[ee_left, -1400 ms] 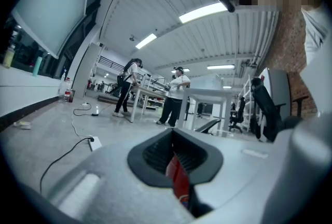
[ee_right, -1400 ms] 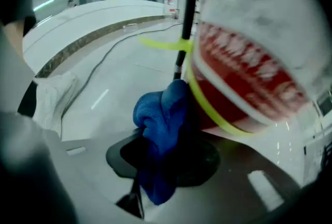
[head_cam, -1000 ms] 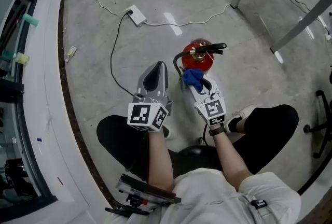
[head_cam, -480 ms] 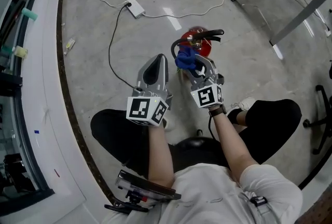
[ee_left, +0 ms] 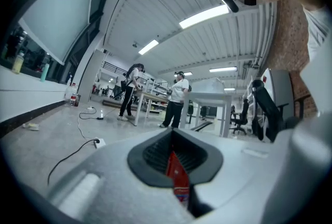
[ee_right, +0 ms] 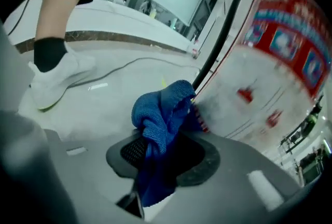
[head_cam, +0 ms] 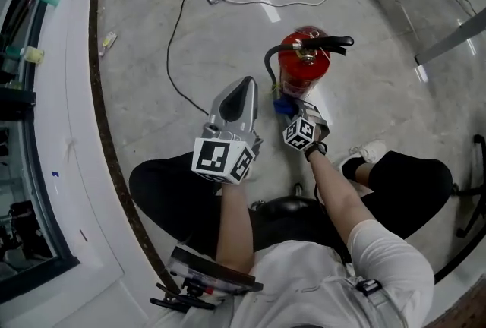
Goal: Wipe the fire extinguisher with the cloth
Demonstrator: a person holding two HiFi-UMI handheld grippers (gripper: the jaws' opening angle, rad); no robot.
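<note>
Right tool (ee_right: 158, 158) with cloth (ee_right: 163, 111) against extinguisher (ee_right: 280, 57)

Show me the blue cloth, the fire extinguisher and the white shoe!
cloth (ee_right: 158, 114): right gripper view, on its bunched middle fold.
fire extinguisher (head_cam: 300, 80): head view, on its red body.
shoe (head_cam: 363, 158): head view, on its white top.

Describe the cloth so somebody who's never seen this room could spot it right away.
On the grey floor a red fire extinguisher stands upright in front of the person. Low against its side nearest that person, the right gripper pinches the cloth. It is bunched, fuzzy and blue, the only blue thing near the fire extinguisher.
</note>
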